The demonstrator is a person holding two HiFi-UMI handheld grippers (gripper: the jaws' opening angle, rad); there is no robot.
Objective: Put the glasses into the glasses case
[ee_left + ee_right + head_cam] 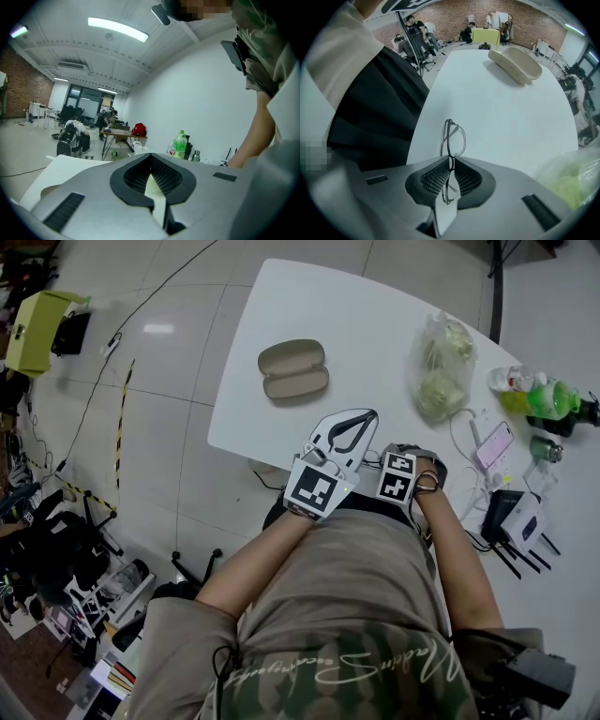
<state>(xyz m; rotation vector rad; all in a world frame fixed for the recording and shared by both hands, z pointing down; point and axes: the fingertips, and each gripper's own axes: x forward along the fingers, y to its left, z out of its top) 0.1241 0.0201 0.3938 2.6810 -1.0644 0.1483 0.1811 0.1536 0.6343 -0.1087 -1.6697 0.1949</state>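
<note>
Right tongs (450, 161) are clamped on the glasses (453, 137); the thin dark frame is pinched between the ribbed pads and one lens stands upright past the tips, seen nearly edge-on, so I cannot tell whether the arms are folded; left tongs (151, 159) are closed on nothing, their tips meeting, and they point out over the room rather than at the work. Both pairs are held close to the person's body at the near edge of the white bench (375, 324); the glasses hang just above that edge and do not rest on the surface.

The glasses case (293, 369) lies open on the far left part of the bench, both beige shells facing up and empty, well apart from the tongs; a plastic bag (441, 367) sits to its right, with bottles (534, 395) and a phone (494, 444) nearer the right edge, none of them between the glasses and the case.

As I judge it, the pick-up is done and the carry to the case is the step in hand; the next move calls for bringing the right tongs forward and leftward over the open case, turning the frame from upright to lying flat so it fits a shell, lowering it inside before letting go; the left tongs are free to steady the case, which looks light enough to slide.
</note>
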